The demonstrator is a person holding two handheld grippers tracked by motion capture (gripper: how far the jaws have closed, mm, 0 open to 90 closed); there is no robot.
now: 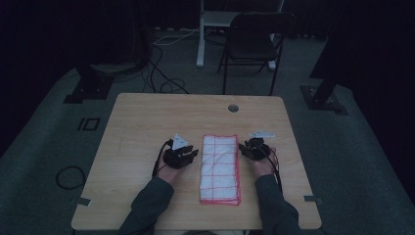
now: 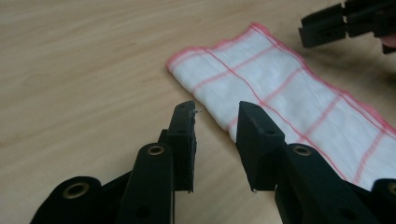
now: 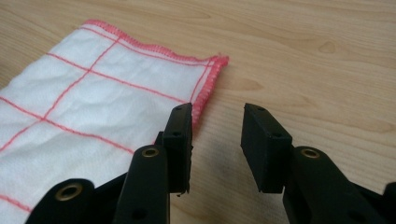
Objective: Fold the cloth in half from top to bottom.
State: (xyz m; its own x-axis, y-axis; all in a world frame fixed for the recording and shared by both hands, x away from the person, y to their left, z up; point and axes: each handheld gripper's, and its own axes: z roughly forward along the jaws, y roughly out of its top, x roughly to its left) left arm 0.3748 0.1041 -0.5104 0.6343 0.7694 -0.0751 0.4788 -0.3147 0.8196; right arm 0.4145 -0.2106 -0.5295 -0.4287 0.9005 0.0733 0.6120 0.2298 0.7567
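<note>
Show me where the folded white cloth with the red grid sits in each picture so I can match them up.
High view: the cloth lies lengthwise at centre on the table, between the left tool and the right tool.
Left gripper view: it runs from centre to the right edge, beyond the open jaws.
Right gripper view: it covers the left half.
Shared landmark: the cloth's red stitched hem.

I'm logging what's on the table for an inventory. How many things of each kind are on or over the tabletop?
Folded cloth, white with red grid lines: 1
Handheld grippers, left gripper and right gripper: 2
Total: 3
</note>
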